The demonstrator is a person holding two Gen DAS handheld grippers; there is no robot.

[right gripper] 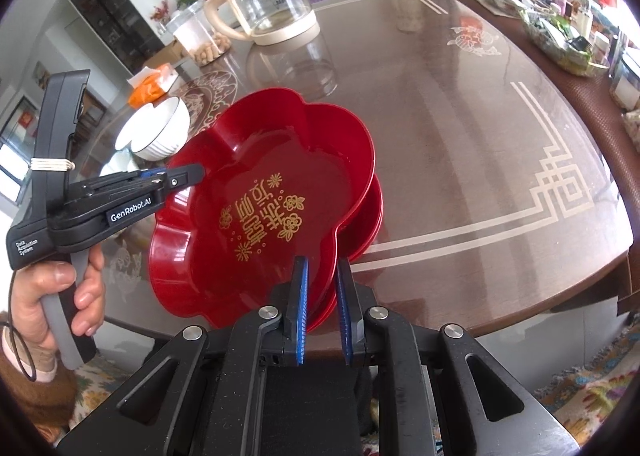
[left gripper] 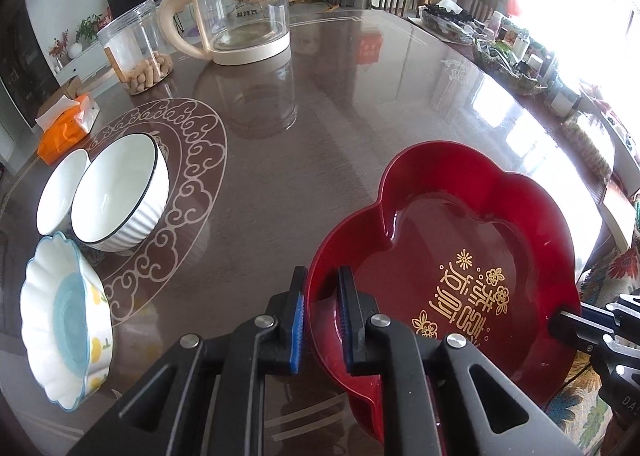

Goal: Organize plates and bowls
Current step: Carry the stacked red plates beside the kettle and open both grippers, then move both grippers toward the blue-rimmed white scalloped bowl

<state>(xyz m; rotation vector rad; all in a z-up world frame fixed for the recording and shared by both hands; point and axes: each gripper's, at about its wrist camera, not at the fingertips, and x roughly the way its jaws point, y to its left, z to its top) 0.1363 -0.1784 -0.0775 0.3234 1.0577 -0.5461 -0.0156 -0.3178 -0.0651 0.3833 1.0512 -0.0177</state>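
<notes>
A red flower-shaped plate [left gripper: 460,240] with gold characters is held between both grippers over the glossy brown table [left gripper: 320,115]. My left gripper [left gripper: 322,276] is shut on its near-left rim. In the right wrist view my right gripper [right gripper: 322,266] is shut on the plate's [right gripper: 256,175] near rim, and the left gripper [right gripper: 196,173] bites the opposite rim. A second red plate [right gripper: 370,223] lies right under the held one and peeks out on the right. A ribbed white bowl [left gripper: 120,195], a smaller white bowl [left gripper: 60,191] and a scalloped dish [left gripper: 60,320] with a blue centre stand to the left.
A glass kettle [left gripper: 244,15], a jar of peanuts [left gripper: 136,43] and an orange tissue pack [left gripper: 68,123] stand at the table's far left. Baskets of clutter [left gripper: 508,55] line the right edge. A hand [right gripper: 48,296] grips the left gripper's handle. The table's front edge runs just below the plates.
</notes>
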